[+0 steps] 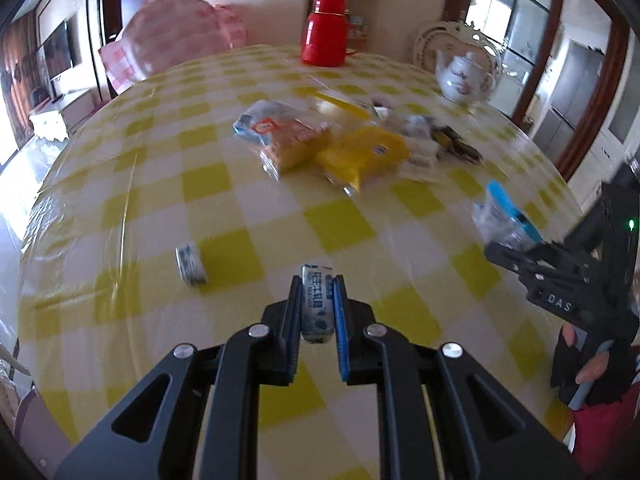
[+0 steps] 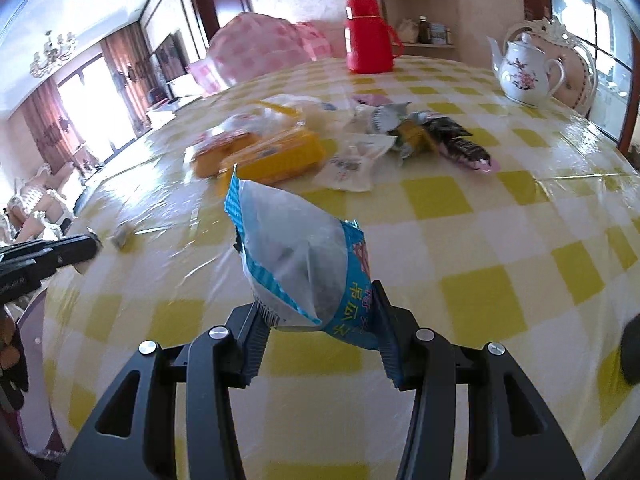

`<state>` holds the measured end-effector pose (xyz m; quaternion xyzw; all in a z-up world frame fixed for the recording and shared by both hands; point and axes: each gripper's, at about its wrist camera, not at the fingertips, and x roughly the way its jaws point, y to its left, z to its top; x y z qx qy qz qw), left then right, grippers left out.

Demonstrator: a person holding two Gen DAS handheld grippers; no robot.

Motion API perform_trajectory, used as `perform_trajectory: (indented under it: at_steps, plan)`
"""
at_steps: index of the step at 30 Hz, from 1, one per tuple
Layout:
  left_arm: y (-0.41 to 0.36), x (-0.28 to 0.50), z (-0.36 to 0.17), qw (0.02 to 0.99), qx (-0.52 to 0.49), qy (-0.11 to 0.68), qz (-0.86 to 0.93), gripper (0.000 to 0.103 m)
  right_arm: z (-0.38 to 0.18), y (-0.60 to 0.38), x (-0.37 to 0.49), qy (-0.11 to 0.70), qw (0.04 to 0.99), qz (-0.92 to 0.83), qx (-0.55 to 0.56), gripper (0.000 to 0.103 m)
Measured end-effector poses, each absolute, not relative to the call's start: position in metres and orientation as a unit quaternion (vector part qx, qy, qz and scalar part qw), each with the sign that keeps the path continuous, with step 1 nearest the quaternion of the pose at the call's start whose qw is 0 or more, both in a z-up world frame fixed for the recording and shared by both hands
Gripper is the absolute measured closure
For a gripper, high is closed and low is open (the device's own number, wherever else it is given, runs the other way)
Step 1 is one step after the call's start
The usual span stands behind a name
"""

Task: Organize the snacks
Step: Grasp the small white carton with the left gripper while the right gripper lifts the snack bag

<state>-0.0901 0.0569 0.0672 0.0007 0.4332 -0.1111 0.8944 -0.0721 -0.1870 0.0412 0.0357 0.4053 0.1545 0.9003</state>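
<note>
The left tongs (image 1: 317, 304) are pinching a small candy bar (image 1: 317, 300) above the counter (image 1: 224, 216); the right tongs (image 2: 320, 320) are pinching a blue-edged snack packet (image 2: 296, 256). Both probably need carrying toward the snack pile (image 1: 320, 144).

Bright window glare, motion blur, fisheye

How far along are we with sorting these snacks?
Early, it seems. Nothing looks clearly sorted yet. In hand: the left hand-held gripper clamps a small white candy bar, the right hand-held gripper a blue-and-white packet. Left: one small candy lying alone and the mixed pile of snacks mid-table.
</note>
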Motion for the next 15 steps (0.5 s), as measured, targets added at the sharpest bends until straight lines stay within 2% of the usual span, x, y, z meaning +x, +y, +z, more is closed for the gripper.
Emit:
perform_trajectory:
  at_steps: [15]
  plan:
    - [0.113, -0.199, 0.069, 0.901, 0.027, 0.428, -0.072, 0.088, 0.044, -0.084, -0.148, 0.403, 0.882, 0.242, -0.025, 0.056]
